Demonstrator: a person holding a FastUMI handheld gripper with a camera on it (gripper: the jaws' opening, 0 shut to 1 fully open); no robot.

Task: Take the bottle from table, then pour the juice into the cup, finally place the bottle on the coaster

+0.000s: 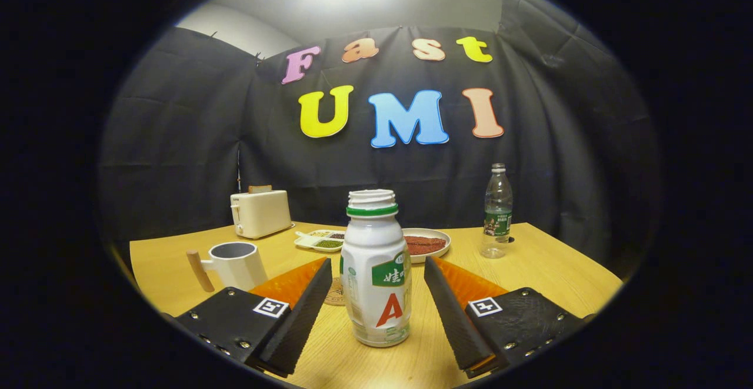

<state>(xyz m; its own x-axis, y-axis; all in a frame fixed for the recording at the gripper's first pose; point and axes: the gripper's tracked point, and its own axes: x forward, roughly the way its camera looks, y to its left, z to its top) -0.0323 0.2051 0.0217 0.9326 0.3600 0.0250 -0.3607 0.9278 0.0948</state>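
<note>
The bottle [376, 268] is seen standing upright on the table [529, 259], its long axis vertical, squarely between the two fingers of the gripper [376, 286], which are held wide apart. A clear gap is left on either side of the bottle, so neither finger is pressed on it and nothing is gripped yet. The fingertips reach level with the bottle's lower body, below its shoulder, and the neck with its green ring stands well above them; the mouth appears uncapped. From this, the first step is judged to be in hand: a straight closing of the fingers on the body would seem to be all that is called for, with no turning of the gripper needed. The cup [234, 264], white with a wooden handle, is placed beyond the left finger, near it. What is taken to be the coaster [336, 293] is glimpsed as a small round disc lying on the table just behind the bottle, largely hidden by the bottle and the left finger, so its full outline cannot be made out. How full the bottle is cannot be told, since its wall is opaque.
</note>
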